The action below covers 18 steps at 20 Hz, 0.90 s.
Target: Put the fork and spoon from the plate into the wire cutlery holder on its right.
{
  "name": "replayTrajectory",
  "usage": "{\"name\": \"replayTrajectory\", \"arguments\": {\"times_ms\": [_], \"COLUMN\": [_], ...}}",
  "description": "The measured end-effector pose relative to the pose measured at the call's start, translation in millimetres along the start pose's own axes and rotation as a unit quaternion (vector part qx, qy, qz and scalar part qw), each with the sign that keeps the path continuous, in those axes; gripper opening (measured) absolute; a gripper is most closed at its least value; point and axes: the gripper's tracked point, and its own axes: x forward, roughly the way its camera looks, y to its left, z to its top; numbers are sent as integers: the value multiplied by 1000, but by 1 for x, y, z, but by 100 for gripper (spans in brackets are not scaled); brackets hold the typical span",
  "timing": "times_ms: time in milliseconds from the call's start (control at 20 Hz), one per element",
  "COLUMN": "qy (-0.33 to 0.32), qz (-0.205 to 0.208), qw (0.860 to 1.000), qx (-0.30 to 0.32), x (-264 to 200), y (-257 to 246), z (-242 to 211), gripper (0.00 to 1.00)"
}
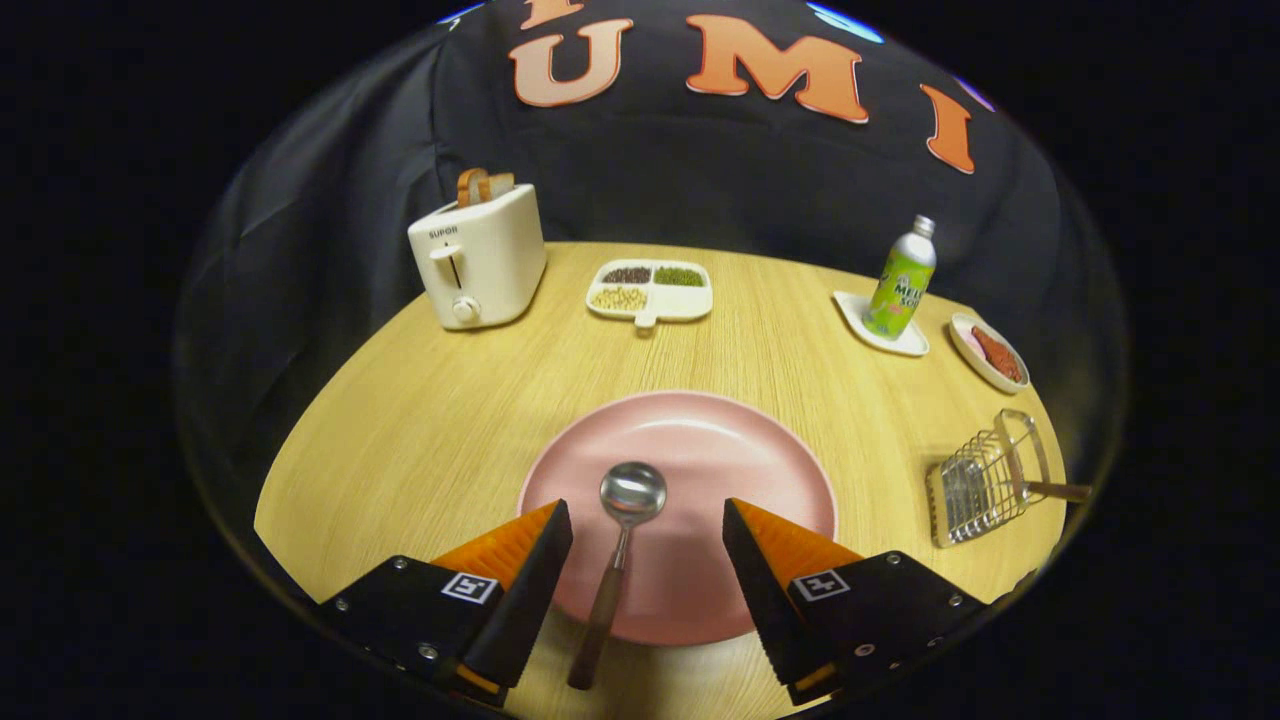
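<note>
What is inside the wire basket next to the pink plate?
A brown handle pokes out of the wire cutlery holder. The wires hide its other end, so it's hard to tell what it is. The open gripper straddles the spoon.

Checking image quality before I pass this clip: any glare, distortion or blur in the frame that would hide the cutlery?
Gripper view: fisheye bends the table edge; sharp focus; a mild highlight on the spoon bowl, lying on the pink plate between the open gripper fingers; the wire cutlery holder reads clearly though warped.
</note>
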Motion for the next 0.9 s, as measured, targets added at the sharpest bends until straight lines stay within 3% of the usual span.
{"name": "replayTrajectory", "arguments": {"times_ms": [100, 300, 450, 550, 750, 900], "qy": [26, 89, 107, 108, 113, 88], "qz": [-8, 7, 3, 3, 10, 14], "qw": [1000, 996, 994, 994, 993, 996], "qx": [0, 0, -2, 0, 18, 24], "x": [5, 9, 14, 15, 9, 0], "y": [-3, 3, -2, -3, -6, -19], "z": [-12, -35, -39, -39, -37, -22], "gripper": [87, 68, 32, 16, 7, 6]}}
